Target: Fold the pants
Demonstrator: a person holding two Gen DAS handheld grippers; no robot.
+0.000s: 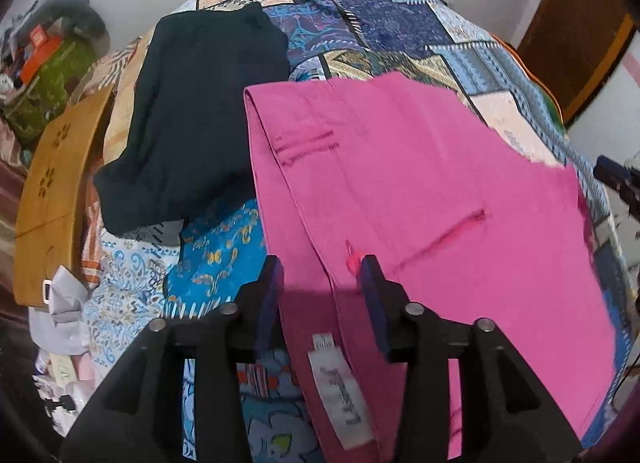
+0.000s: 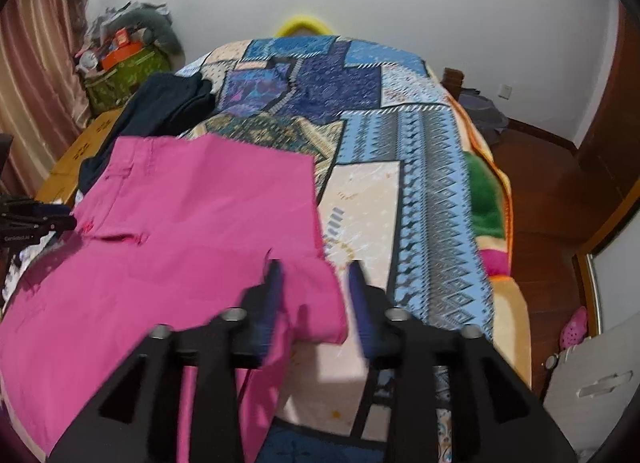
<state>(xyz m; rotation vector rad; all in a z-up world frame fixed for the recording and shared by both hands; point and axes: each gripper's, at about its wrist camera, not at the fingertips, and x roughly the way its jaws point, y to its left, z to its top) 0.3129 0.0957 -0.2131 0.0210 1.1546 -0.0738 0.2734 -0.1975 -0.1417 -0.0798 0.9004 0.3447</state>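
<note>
- Pink cotton pants (image 1: 400, 191) lie on the blue patchwork-print bedspread (image 2: 420, 167), at its near end. Waistband and white care label (image 1: 340, 395) sit by the left gripper; one fabric edge reaches the right gripper.
- Left gripper (image 1: 320, 275): jaws spread, straddling the waistband seam, fabric between the fingers but not pinched.
- Right gripper (image 2: 314, 275): jaws spread, the pants' right-hand edge lying between the fingers; no clamp seen. Frame is blurred, so contact w/ the cloth can't be confirmed.
- Step, by judgement: pants look already doubled, one fold edge showing on the side toward the dark garment; both tools appear placed for a grab ahead of the next fold. Roughly mid-task.
- Next move calls for: close both on cloth edges, lift evenly, carry over toward the bedspread's far end, keep layers aligned.
- Surroundings: dark navy garment (image 1: 192, 111) just beside the pants on the bedspread's left half, edges near touching; could get dragged in. Tan wooden board (image 1: 56, 191) off the bedspread's left edge, green patterned bag (image 2: 120, 79) beyond it. Right half of the bedspread bare.
</note>
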